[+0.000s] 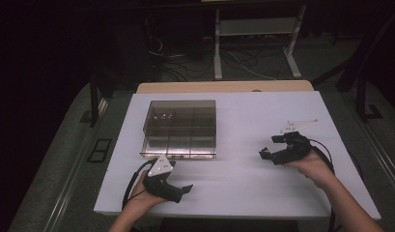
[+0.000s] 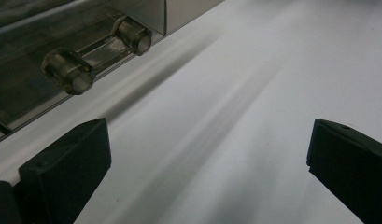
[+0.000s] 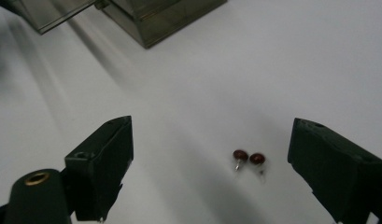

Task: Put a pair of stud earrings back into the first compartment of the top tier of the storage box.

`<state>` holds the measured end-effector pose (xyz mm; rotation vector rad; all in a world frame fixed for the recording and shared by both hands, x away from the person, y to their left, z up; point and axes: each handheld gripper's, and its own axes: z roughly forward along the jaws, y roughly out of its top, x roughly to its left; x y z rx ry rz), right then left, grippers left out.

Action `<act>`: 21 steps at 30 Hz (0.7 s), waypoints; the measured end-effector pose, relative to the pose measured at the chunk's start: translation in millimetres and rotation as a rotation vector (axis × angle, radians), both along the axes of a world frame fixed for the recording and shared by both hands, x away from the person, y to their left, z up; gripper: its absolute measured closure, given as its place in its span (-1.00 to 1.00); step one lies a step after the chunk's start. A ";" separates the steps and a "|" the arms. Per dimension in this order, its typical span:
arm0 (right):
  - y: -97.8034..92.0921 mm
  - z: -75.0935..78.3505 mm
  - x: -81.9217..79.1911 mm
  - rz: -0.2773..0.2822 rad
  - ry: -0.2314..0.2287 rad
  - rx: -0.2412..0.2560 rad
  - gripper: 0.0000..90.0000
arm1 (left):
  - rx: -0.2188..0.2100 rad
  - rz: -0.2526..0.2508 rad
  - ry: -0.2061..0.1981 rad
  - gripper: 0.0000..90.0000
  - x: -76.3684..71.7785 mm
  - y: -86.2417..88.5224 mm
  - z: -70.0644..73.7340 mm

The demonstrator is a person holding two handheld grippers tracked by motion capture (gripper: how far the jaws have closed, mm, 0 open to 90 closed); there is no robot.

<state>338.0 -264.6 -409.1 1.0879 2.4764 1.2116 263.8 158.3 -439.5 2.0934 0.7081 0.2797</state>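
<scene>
Two small dark red studs lie side by side on the white desk, between the spread jaws of the right gripper, evidently lined up for a pickup. Left gripper, released and empty, waits near the one smoked compartment box, beside its two knobs.

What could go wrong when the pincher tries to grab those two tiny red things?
1. The two red studs are tiny and lie close together between the open right gripper's wide jaws, so it may catch both, or flick one away across the table.
2. Their thin pins could bend if squeezed hard.
3. The left gripper, open near the box's knobs, might nudge the box instead of gripping a knob.
</scene>
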 end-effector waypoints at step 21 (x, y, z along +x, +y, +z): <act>-1.9 -1.6 34.6 -0.031 -0.021 -0.013 -0.28 | -0.008 -0.004 -0.011 -1.00 -1.0 0.5 2.3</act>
